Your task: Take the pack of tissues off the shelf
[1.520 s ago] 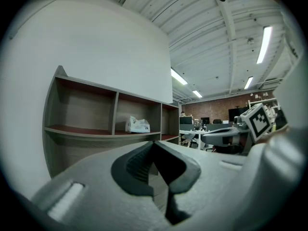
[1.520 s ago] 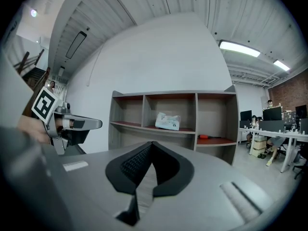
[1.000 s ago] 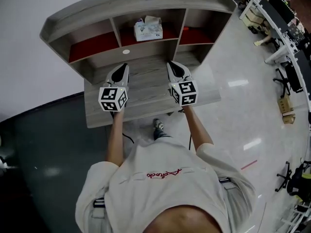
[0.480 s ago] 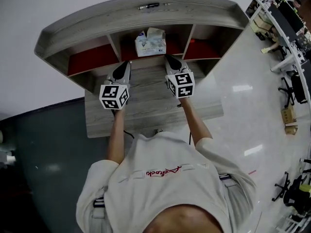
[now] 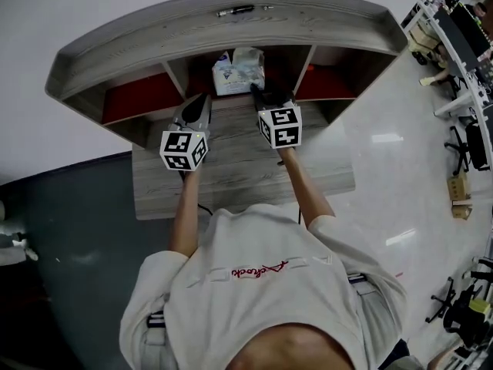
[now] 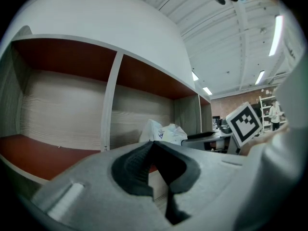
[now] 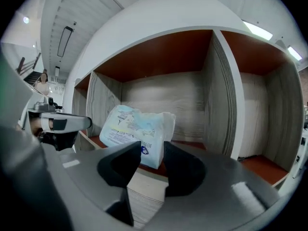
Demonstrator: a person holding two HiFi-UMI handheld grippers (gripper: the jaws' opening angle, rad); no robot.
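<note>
**Reach stage: pack not grabbed yet**

Head view: the pack of tissues (image 5: 239, 71) sat in the middle compartment of the shelf (image 5: 231, 20), untouched. Nothing of the task was done beyond your approach. Both your arms were stretched forward over the tabletop (image 5: 231, 172). Your left tool (image 5: 199, 105) was at the shelf's front edge, and your right tool (image 5: 264, 95) was at the mouth of the middle compartment, near the pack.

Left gripper view: your left tool's jaws were together with nothing in them, and it was held level. The pack was off to its right.

Right gripper view: your right tool's jaws had just been opening and stood apart, with nothing between them. The pack lay just ahead, in line with the gap. I judge what was left: close on it and pull it out.
</note>
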